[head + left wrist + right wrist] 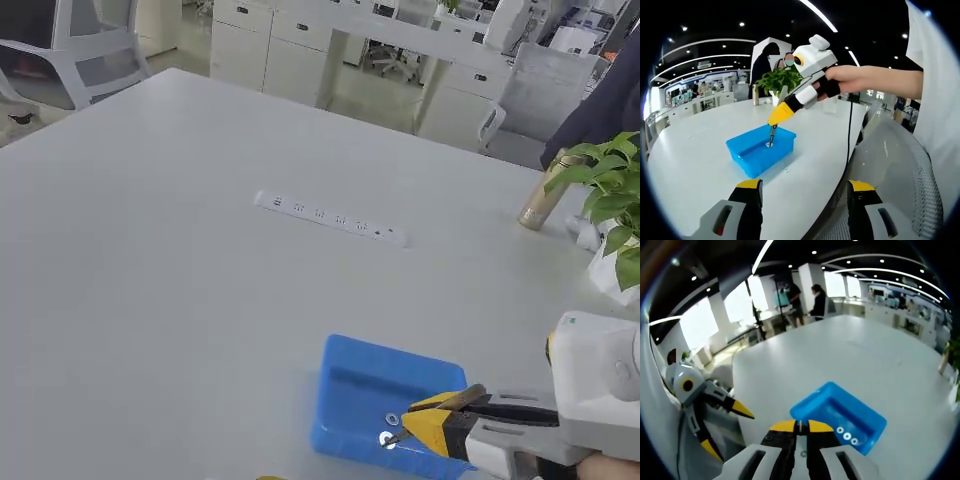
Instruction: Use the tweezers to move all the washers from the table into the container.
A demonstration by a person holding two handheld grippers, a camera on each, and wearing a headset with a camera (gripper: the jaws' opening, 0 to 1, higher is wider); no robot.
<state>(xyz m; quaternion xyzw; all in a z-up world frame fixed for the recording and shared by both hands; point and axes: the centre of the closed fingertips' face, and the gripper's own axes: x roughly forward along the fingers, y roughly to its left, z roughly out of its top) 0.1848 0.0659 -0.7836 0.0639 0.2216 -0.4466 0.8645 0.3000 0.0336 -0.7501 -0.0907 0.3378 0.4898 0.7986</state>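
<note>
A blue container (370, 385) sits near the table's front edge. My right gripper (425, 425) comes in from the right, shut on thin tweezers (772, 134) whose tip reaches down into the container. In the right gripper view the jaws (800, 426) stand pressed together above the container (860, 412), and three washers (847, 436) lie in a row inside it. One small washer (786, 170) lies on the table just in front of the container (752, 152). My left gripper (805, 197) hangs back off the table edge, open and holding nothing.
A white power strip (330, 217) lies across the middle of the table. A gold bottle (541, 202) and a potted plant (612, 190) stand at the right side. Office chairs and desks stand beyond the far edge.
</note>
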